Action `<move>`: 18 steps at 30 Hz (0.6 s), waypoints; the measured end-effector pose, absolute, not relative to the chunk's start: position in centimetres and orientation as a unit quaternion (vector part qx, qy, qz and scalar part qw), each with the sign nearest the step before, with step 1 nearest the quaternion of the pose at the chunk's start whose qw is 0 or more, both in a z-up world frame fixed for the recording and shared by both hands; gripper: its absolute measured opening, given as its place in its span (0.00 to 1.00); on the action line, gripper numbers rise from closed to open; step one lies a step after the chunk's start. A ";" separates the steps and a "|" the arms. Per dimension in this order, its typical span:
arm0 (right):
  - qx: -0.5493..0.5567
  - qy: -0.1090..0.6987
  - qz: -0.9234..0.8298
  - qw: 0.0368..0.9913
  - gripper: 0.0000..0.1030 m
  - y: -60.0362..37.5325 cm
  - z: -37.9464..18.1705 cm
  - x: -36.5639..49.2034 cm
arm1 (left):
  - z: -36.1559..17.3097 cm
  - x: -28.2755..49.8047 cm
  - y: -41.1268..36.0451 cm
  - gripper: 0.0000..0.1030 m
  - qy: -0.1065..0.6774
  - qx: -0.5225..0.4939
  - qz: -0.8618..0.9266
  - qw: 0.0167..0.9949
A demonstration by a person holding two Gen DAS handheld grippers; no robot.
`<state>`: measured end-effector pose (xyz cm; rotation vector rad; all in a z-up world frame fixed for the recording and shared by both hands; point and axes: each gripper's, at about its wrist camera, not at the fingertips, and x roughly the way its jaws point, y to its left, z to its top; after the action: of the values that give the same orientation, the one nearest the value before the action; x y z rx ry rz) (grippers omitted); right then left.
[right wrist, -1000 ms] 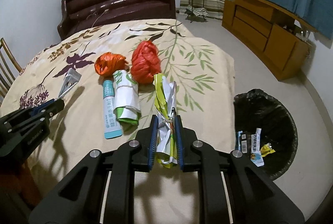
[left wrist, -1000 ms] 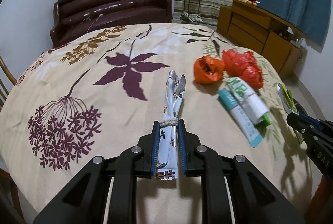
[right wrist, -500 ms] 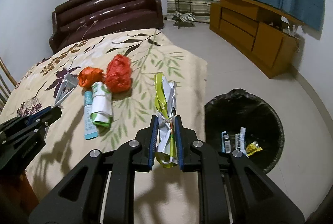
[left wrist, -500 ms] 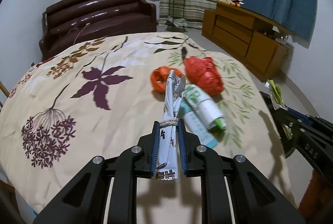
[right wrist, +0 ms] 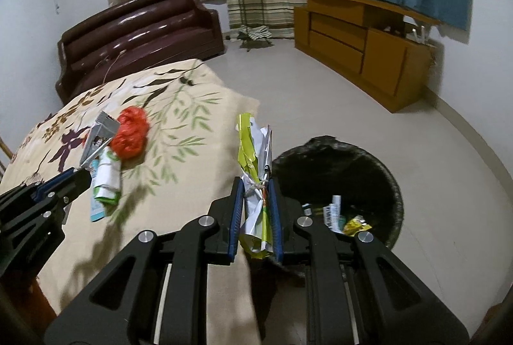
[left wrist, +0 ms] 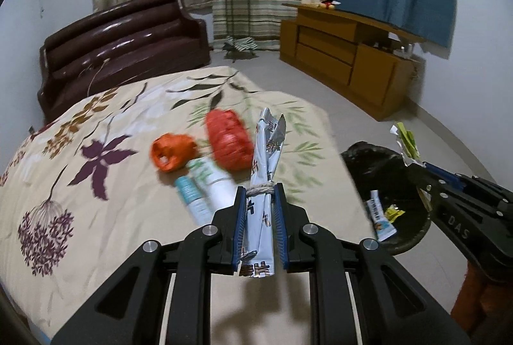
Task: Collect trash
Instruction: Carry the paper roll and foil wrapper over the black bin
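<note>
While both claws grip trash | left gripper (left wrist: 260,200) clamps silver wrapper (left wrist: 264,172) | right gripper (right wrist: 255,189) clamps green wrapper (right wrist: 251,159) | bin (right wrist: 381,165) just ahead-right: centre over it before releasing.

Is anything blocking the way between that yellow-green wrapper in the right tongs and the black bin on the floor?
Nothing visible does. The right tongs hold the yellow-green wrapper near the table edge, and the bin stands open just beyond, with only bare floor around it.
</note>
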<state>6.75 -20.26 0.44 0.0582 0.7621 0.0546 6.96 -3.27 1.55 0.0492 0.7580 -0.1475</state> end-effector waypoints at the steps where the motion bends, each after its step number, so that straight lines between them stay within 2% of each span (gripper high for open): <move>1: 0.030 0.371 0.023 0.928 0.16 -20.7 0.4 6.8 | 1.6 7.0 -3.7 0.18 0.369 0.026 -0.076 0.926; 18: 0.060 0.374 -0.047 0.924 0.16 -27.7 -1.3 7.9 | -0.1 9.9 -11.6 0.18 0.377 0.056 -0.125 0.916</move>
<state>7.91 -27.70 -1.29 0.1230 0.7681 -0.0955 9.90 -11.55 -0.05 0.1157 0.7769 -0.2576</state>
